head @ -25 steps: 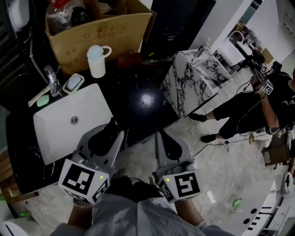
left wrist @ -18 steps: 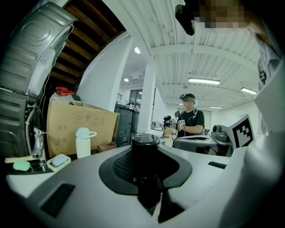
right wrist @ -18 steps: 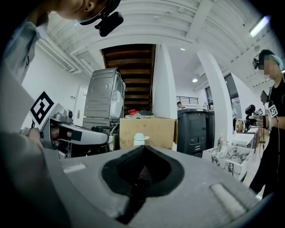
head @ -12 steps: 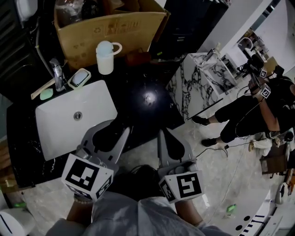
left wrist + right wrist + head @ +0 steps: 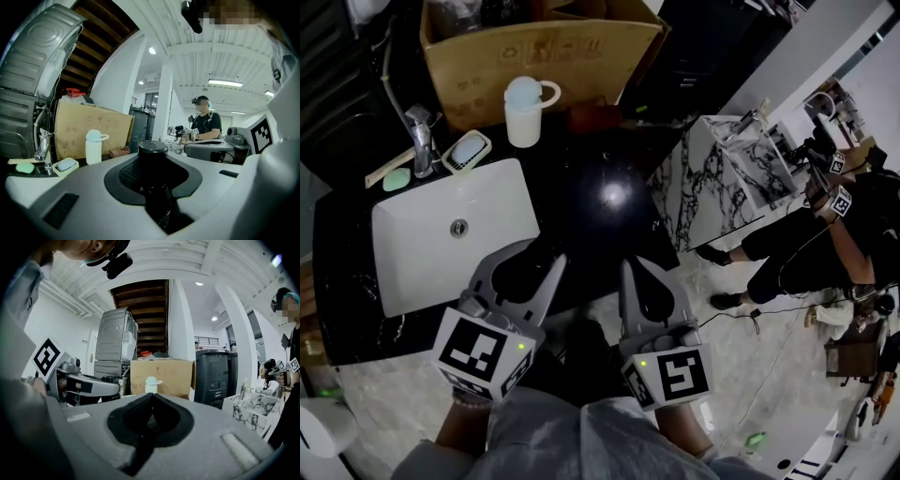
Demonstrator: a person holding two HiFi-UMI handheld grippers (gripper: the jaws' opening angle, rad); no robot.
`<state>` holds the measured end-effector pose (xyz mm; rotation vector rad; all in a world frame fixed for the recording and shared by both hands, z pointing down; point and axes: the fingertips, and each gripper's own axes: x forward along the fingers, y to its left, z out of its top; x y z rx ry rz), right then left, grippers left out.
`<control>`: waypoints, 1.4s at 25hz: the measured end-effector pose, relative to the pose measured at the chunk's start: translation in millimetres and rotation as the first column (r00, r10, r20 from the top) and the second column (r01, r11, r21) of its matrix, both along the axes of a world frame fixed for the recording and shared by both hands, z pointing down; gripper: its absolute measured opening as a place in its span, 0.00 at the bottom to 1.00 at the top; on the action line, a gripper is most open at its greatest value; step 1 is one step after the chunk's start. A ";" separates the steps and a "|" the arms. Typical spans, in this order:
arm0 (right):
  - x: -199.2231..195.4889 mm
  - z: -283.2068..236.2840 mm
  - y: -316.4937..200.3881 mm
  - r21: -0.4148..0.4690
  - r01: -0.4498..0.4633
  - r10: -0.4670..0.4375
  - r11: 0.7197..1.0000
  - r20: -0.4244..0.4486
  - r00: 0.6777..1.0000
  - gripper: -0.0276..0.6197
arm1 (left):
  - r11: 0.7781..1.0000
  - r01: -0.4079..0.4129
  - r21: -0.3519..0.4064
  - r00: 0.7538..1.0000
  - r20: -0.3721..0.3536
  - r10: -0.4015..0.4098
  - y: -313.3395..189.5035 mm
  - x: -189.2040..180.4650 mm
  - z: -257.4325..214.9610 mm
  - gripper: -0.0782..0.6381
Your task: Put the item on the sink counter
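A black bottle (image 5: 151,161) with a round cap stands between the jaws of my left gripper (image 5: 152,164), which is shut on it. In the head view the left gripper (image 5: 523,274) hangs over the front edge of the black sink counter (image 5: 605,202), beside the white basin (image 5: 422,253); the bottle shows only as a dark shape between the fingers. My right gripper (image 5: 645,286) is just to its right, at the counter's front edge. In the right gripper view its jaws (image 5: 151,398) meet with nothing between them.
At the back of the counter stand a cardboard box (image 5: 544,47), a white lidded mug (image 5: 525,111), a faucet (image 5: 420,141), a soap dish (image 5: 469,150) and a green soap (image 5: 394,180). A marble stand (image 5: 741,178) is at the right, and a person (image 5: 844,216) beyond it.
Both grippers have moved forward toward the sink counter, which now lies nearer and lower in the head view. The left gripper's hold on the bottle is unchanged.
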<state>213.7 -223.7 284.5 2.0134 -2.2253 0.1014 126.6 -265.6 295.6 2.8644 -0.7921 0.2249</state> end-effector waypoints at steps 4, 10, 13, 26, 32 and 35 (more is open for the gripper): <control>20.3 3.5 -17.4 -0.015 0.034 -0.034 0.999 0.011 0.999 0.04 | 0.999 0.046 -0.017 0.999 0.022 -0.046 -15.8 18.4 12.7 0.24; 51.3 10.5 -45.6 -0.041 0.092 -0.091 0.995 0.024 0.996 0.04 | 0.993 0.109 -0.040 0.993 0.049 -0.107 -41.8 48.5 31.7 0.24; 62.9 16.3 -58.2 -0.073 0.123 -0.121 0.990 0.038 0.992 0.04 | 0.991 0.130 -0.027 0.990 0.065 -0.128 -53.0 66.0 42.1 0.24; 113.1 42.1 -96.6 -0.117 0.222 -0.216 0.968 0.061 0.975 0.04 | 0.975 0.210 -0.069 0.972 0.124 -0.201 -102.2 136.9 90.6 0.24; 134.4 55.3 -107.9 -0.144 0.246 -0.237 0.959 0.078 0.969 0.04 | 0.956 0.276 -0.103 0.956 0.130 -0.262 -128.7 164.2 108.6 0.24; 144.3 62.1 -111.9 -0.172 0.256 -0.245 0.951 0.079 0.966 0.04 | 0.955 0.286 -0.079 0.951 0.143 -0.273 -138.2 179.2 114.3 0.24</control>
